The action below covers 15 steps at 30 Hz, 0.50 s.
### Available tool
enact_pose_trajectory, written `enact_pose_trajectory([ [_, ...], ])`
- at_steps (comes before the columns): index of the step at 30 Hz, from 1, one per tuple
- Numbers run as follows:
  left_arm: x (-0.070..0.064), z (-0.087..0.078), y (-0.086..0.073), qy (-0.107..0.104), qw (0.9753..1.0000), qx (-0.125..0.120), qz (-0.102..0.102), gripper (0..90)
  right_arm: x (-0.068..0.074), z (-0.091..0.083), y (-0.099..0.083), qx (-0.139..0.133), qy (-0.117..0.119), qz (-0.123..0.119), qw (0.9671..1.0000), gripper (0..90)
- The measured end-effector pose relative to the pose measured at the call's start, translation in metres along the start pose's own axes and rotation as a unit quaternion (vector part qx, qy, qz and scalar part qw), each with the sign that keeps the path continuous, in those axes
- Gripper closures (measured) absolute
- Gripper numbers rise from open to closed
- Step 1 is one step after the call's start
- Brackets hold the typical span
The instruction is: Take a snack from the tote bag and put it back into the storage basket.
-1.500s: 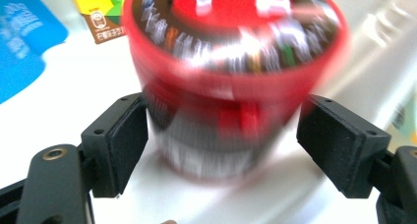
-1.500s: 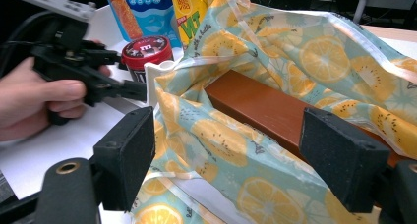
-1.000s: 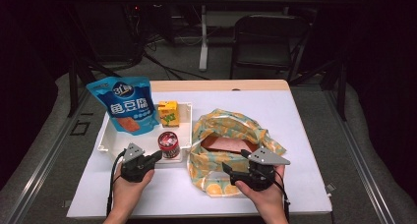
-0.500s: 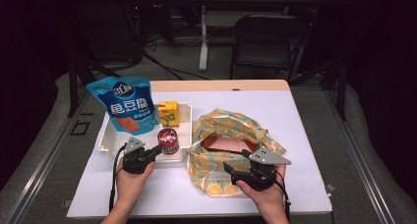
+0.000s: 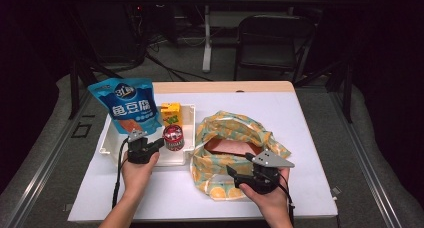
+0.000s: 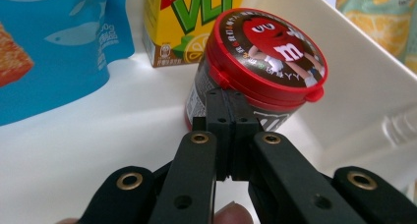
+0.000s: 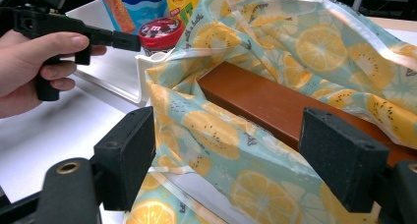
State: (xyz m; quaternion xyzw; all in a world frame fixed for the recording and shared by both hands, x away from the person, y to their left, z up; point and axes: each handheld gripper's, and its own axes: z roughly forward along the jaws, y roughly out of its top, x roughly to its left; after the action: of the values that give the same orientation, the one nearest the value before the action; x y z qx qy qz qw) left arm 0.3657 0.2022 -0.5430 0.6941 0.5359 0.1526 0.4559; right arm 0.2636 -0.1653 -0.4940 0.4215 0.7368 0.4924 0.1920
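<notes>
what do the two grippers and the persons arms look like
Both grippers are black. The left gripper has flat jaws with brass-ringed pivot holes and a black cable trailing back. The right gripper has blocky rough pads and a grey three-cornered plate on top. The forearms are bare, no sleeves.

Red-lidded candy tub [image 6: 255,69], upright (in tray [image 6: 364,86])

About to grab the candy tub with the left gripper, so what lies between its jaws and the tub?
Nothing: in the left gripper view the left gripper, jaws closed together, sits right at the candy tub just under its red lid.
</notes>
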Motion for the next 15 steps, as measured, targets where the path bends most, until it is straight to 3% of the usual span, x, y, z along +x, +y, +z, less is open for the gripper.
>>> enact_pose_trajectory([
  [8,-0.008,0.014,0.007,-0.004,1.0000,0.002,-0.004,90.0,-0.005,-0.002,0.000,-0.004,-0.005,0.005,1.0000,21.8],
  [15,-0.008,0.027,0.006,-0.012,0.9994,0.010,-0.030,90.0,-0.006,-0.002,-0.001,-0.004,-0.007,0.006,1.0000,21.8],
])
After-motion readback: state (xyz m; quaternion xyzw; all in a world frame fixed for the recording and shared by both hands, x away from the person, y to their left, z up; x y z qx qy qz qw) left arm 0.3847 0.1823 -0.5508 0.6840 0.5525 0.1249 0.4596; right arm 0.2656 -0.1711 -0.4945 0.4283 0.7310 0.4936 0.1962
